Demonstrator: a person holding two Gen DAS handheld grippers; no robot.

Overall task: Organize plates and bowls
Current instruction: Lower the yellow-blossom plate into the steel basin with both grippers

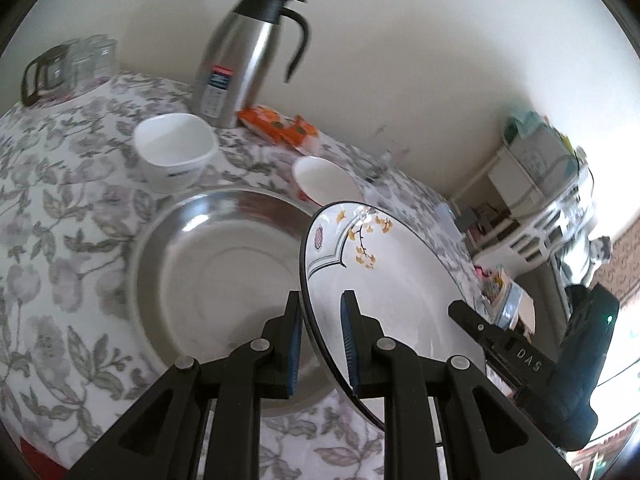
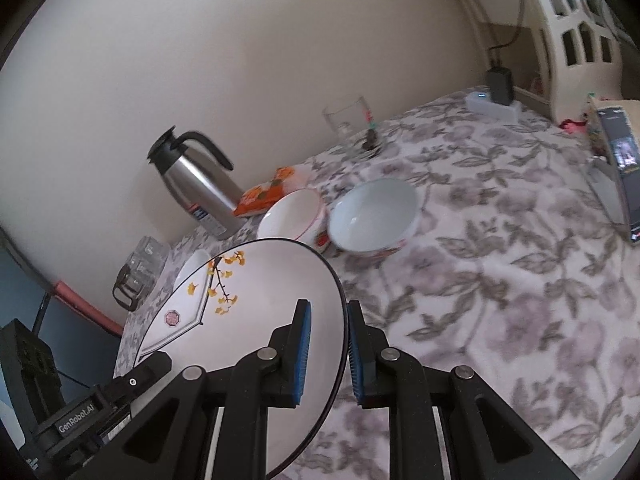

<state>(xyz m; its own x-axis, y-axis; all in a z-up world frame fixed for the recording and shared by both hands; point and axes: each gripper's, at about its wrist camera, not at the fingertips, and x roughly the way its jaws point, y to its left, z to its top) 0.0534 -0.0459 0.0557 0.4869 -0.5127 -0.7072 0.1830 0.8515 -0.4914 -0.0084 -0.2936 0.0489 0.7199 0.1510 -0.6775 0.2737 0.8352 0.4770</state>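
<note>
Left gripper [image 1: 322, 344] clamps the near-left rim of the painted plate [image 1: 384, 264]; right gripper [image 2: 326, 354] is closed on the opposite rim of the same plate [image 2: 256, 292] — a two-handed carry, plate tilted and clear of the tablecloth [image 2: 500, 280].

Likely step: moving the plate to where it will be stacked or set. To do it well, keep both grips level with each other so the rim does not twist out of the pads, and lower flat.

Directly beside the left fingers lies the steel basin [image 1: 224, 264] — a probable landing spot, though that is a guess. Beyond it, a white bowl [image 1: 176, 148] and a red-rimmed bowl [image 1: 326, 180]; the right view adds a pale blue bowl [image 2: 374, 214] touching it.

Obstacles: thermos jug [image 1: 248, 60], orange packet [image 1: 280, 124], drinking glass [image 2: 346, 118] near the wall
</note>
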